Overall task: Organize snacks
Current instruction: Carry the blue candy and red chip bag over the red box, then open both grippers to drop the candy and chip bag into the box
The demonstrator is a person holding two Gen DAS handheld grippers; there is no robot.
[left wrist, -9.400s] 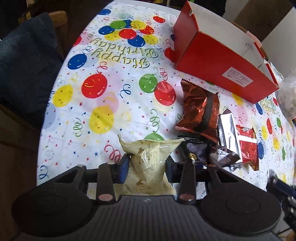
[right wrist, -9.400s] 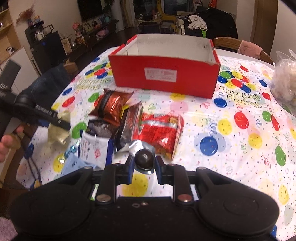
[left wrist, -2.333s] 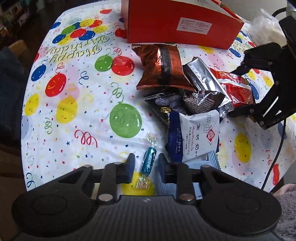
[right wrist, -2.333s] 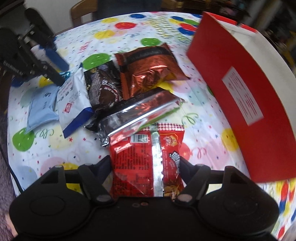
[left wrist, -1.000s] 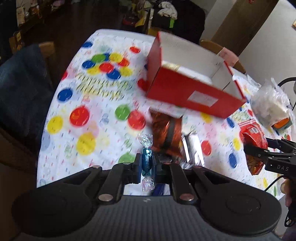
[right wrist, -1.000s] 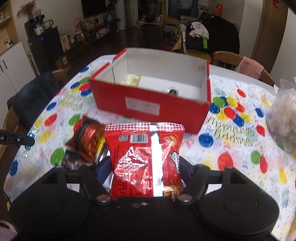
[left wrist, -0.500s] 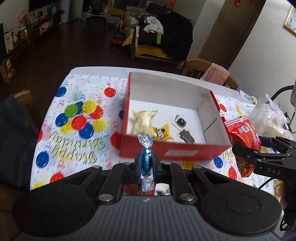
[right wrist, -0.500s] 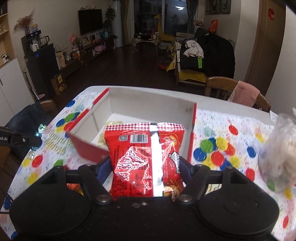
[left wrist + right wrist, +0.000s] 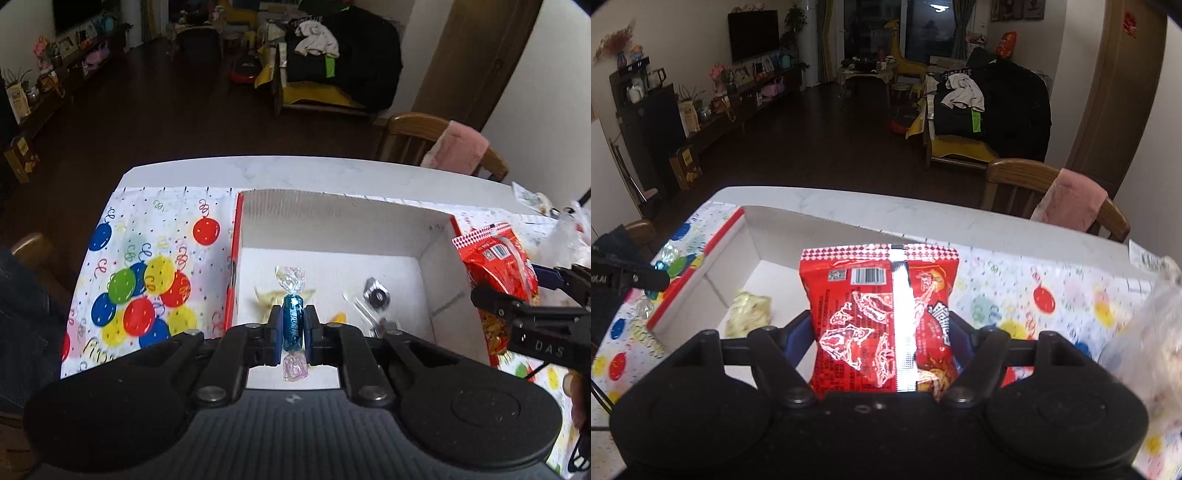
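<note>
the blue candy [image 9: 293,325] is clamped upright in the left gripper [image 9: 293,334] jaws above the red box [image 9: 439,269] for release; the red packet [image 9: 882,325] is gripped by the right gripper [image 9: 882,343] jaws beside it.

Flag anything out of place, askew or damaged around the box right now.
Nothing stands out. The red box sits upright and open, with a pale yellow packet lying loose inside. The blue candy and red snack bag look intact in their grippers.

Blue candy [image 9: 293,325], red packet [image 9: 882,325], balloon-print tablecloth [image 9: 147,258]
</note>
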